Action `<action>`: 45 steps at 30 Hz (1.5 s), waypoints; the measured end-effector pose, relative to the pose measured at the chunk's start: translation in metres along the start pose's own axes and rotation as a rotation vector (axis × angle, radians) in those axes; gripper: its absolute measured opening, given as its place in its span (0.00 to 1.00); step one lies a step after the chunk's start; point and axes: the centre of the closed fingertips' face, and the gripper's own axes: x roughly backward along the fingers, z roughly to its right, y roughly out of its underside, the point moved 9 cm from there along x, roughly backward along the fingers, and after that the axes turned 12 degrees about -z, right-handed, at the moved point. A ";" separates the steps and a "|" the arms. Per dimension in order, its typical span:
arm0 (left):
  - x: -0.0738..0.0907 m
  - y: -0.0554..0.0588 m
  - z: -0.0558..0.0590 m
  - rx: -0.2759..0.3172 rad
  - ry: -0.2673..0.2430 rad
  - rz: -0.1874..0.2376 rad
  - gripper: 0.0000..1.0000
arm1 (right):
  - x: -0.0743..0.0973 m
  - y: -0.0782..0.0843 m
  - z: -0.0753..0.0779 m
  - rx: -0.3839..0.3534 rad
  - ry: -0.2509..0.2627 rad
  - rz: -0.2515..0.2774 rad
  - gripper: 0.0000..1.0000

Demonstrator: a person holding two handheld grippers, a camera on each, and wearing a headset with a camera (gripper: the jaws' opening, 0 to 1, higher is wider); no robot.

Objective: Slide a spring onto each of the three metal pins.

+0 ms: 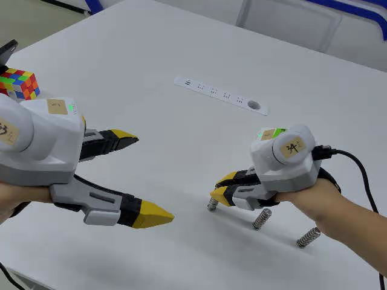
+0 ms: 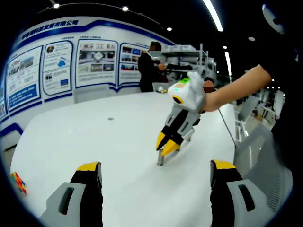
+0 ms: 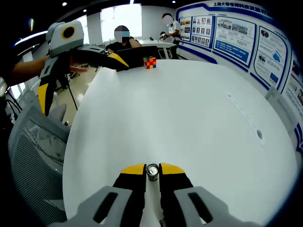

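Holding one spring (image 1: 212,205) upright between its narrow jaws, the right gripper (image 1: 221,188) stands it on the white table (image 1: 181,48), close to the near edge. A second spring (image 1: 261,219) and a third spring (image 1: 308,237) rest nearby, toward the near right corner. The left gripper (image 1: 147,176) hovers over the near left side, jaws wide apart and empty. A colour cube (image 1: 19,84) sits at the left edge.

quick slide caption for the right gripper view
Right hand-held gripper shut on a small metal piece, white table ahead, colour cube at its far edge
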 end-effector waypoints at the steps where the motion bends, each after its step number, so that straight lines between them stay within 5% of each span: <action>1: 0.000 0.000 0.000 -0.001 -0.002 -0.002 0.97 | 0.000 0.000 0.000 0.000 0.001 -0.003 0.11; 26: -0.001 -0.006 0.005 -0.031 0.010 -0.023 0.97 | -0.001 0.004 0.002 -0.051 0.000 -0.001 0.16; 40: -0.004 -0.022 0.008 -0.043 0.014 -0.011 0.97 | 0.051 0.008 0.022 -0.121 0.138 0.129 0.20; 45: -0.005 -0.030 0.008 -0.041 0.003 -0.001 0.97 | 0.078 0.018 0.023 -0.180 0.116 0.187 0.24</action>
